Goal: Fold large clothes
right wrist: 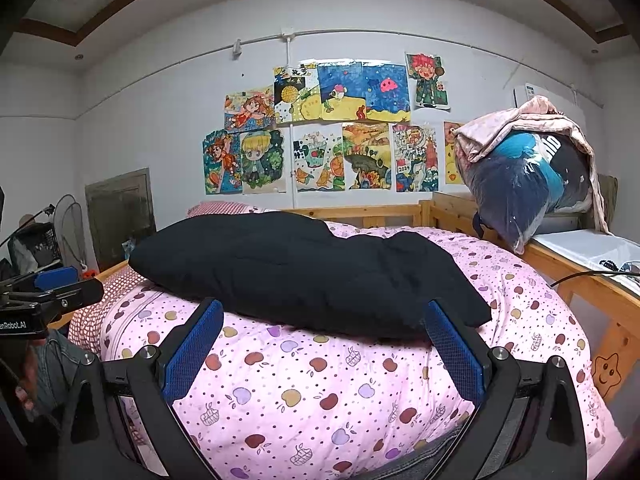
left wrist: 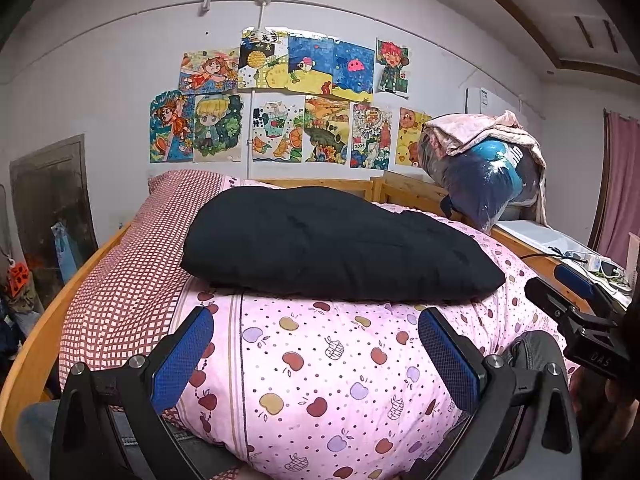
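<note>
Garment: black padded coat on the bed quilt, 12 o'clock of both tongs.
Handling: soft, bulky, light; pinch near hem edge.
Left tongs: released, empty.
Right tongs: released, empty.

The left hand-held gripper, jaws apart, hovers near a folded black garment on the pink quilt.

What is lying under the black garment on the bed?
The black garment rests on a pink apple-print quilt. A red checked pillow sits beside it. What the garment covers cannot be seen.
</note>
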The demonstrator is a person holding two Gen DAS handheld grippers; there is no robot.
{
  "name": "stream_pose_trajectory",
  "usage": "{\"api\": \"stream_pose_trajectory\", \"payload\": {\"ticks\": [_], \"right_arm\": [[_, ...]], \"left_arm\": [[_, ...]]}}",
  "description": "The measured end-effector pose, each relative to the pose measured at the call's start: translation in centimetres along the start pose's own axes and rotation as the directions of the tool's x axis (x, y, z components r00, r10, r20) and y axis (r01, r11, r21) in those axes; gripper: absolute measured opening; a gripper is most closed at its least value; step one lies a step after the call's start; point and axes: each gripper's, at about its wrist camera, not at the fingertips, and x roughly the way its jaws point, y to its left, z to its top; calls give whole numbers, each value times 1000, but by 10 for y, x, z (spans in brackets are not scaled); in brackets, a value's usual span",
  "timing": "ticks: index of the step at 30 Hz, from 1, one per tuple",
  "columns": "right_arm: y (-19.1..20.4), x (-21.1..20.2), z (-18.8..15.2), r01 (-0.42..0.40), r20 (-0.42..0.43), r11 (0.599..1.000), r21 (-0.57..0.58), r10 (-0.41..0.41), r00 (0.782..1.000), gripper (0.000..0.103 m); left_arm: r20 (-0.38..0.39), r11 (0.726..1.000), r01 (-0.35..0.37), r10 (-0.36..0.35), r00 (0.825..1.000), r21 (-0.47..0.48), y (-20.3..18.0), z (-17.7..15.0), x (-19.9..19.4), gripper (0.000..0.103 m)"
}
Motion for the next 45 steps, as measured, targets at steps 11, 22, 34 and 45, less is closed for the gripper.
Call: {"api": "stream_pose_trajectory", "payload": {"ticks": [11, 22, 34, 45], "right_arm": [[-2, 1, 0, -4, -5, 1000, -1, 4, 1000, 99], [-2, 2, 0, -7, -7, 1000, 1, 7, 1000, 99], [-3, 2, 0, -8, -7, 1000, 1, 8, 1000, 99], [-3, 1, -1, -7, -6, 1000, 2, 8, 1000, 99]], "left_arm": [[-5, 1000, 4, -4, 1000, 4, -1, -2, 0, 103], [-10, 1000, 11, -11, 1000, 10, -4, -6, 2, 103], [-11, 1000, 9, -9, 1000, 9, -4, -6, 1, 103], [-11, 1000, 10, -10, 1000, 10, -5, -6, 1, 103]]}}
